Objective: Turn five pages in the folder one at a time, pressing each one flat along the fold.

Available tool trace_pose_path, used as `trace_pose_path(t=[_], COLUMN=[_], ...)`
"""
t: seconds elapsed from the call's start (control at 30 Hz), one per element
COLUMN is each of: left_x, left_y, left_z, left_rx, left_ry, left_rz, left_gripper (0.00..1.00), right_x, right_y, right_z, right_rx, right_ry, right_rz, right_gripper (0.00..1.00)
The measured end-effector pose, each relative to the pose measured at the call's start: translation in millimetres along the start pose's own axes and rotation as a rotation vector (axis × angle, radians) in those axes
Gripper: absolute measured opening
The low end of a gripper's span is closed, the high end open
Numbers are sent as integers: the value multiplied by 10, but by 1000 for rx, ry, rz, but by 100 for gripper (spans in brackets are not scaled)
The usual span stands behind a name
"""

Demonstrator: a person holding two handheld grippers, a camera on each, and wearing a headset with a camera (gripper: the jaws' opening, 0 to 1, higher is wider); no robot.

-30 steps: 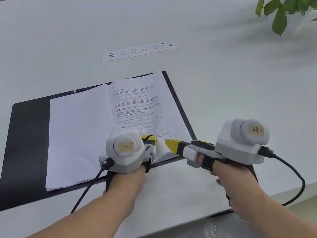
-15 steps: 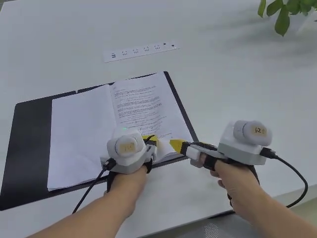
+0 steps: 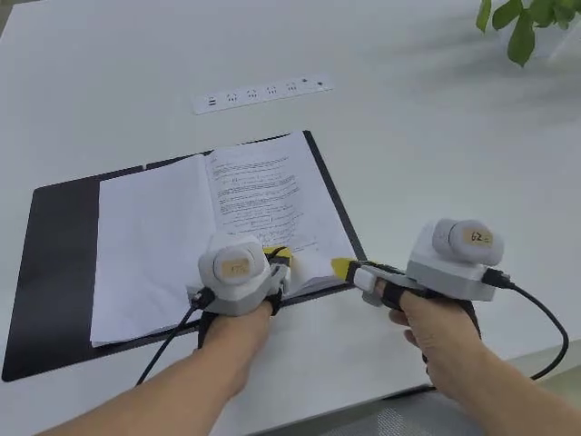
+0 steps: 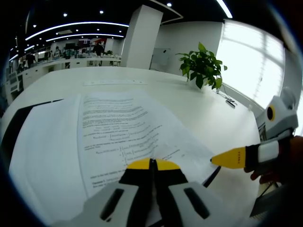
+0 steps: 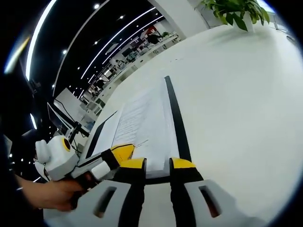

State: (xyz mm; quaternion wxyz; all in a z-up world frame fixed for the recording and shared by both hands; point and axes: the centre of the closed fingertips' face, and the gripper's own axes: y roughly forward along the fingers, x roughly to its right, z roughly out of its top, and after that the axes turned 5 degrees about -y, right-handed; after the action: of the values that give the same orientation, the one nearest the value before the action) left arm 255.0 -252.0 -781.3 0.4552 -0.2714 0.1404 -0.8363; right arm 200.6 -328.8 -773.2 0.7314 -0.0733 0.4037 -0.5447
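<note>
Black folder [image 3: 54,272] is awaiting its next page turn: I am resting my closed left gripper [image 3: 278,255] on the white printed page [image 3: 263,195], my slightly open right gripper [image 3: 343,267] needing to pinch its corner.

Holding the left gripper [image 4: 151,164] pointed forward and low with jaws pressed together, and the right gripper [image 5: 157,164] near it but apart, aimed leftward toward it with jaws parted.
</note>
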Motion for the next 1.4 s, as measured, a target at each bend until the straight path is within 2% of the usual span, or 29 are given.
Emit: trace_pose_path(t=[0.07, 0.17, 0.5, 0.7, 0.93, 1.03, 1.17, 1.4], left_x=[10, 14, -77, -97, -128, -166, -252, -454], left_y=[0, -10, -173, -334, -556, -664, -838, -1160], left_z=[2, 8, 14, 137, 304, 375, 491, 647], left_rx=[5, -1, -33, -14, 21, 42, 80, 132], left_ry=[-4, -3, 50, 87, 118, 114, 108, 100], left_rz=[-4, -7, 15, 6, -5, -4, 9, 33], left_gripper=[1, 0, 6, 13, 16, 17, 17, 19], right_x=[50, 59, 0, -125, -420, -552, -746, -1235], right_y=[-4, -14, -62, -144, -286, -307, -315, -249], right_z=[-15, -14, 69, 206, 412, 483, 549, 634], right_rx=[-8, -2, 23, 66, 123, 145, 165, 178], right_ry=[-17, -17, -45, -64, -72, -53, -39, -25], right_rz=[-22, -24, -27, -10, 51, 84, 127, 228], right_gripper=[8, 2, 0, 0, 0, 0, 0, 0])
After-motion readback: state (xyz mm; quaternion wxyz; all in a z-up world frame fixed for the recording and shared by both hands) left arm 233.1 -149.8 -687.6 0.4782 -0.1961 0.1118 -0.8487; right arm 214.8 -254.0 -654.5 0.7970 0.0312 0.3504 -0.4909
